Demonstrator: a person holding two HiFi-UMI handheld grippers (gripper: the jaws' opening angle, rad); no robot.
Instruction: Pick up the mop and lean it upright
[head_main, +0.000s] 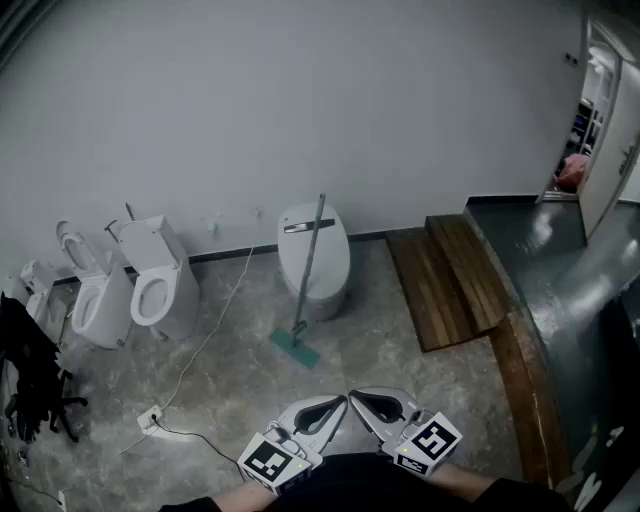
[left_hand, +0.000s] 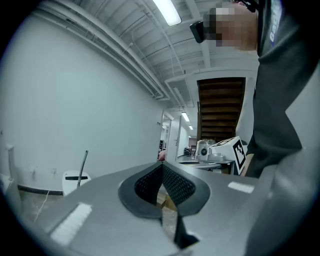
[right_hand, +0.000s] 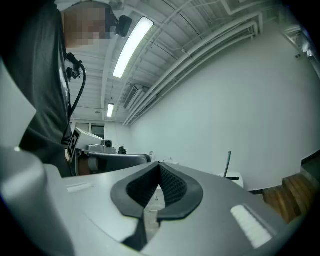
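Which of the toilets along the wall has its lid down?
The rightmost toilet, with the mop leaning against it; the toilets left of it stand open.

Left gripper (left_hand: 162, 169): I see its grey jaws fill the lower frame, with the dark ribbed pads meeting at the tips and nothing between them.
Mop (left_hand: 83, 166): only its thin handle shows, far off at my left, slightly slanted, with its lower end across a white toilet (left_hand: 75, 178).
Wall (left_hand: 75, 100): plain white, running back to an open doorway (left_hand: 167, 142).
Marker cube (left_hand: 236, 149): just right of the jaws, white with black squares.
Person (left_hand: 285, 90): dark clothing fills my right edge.
Ceiling light (left_hand: 167, 11): a lit strip overhead.
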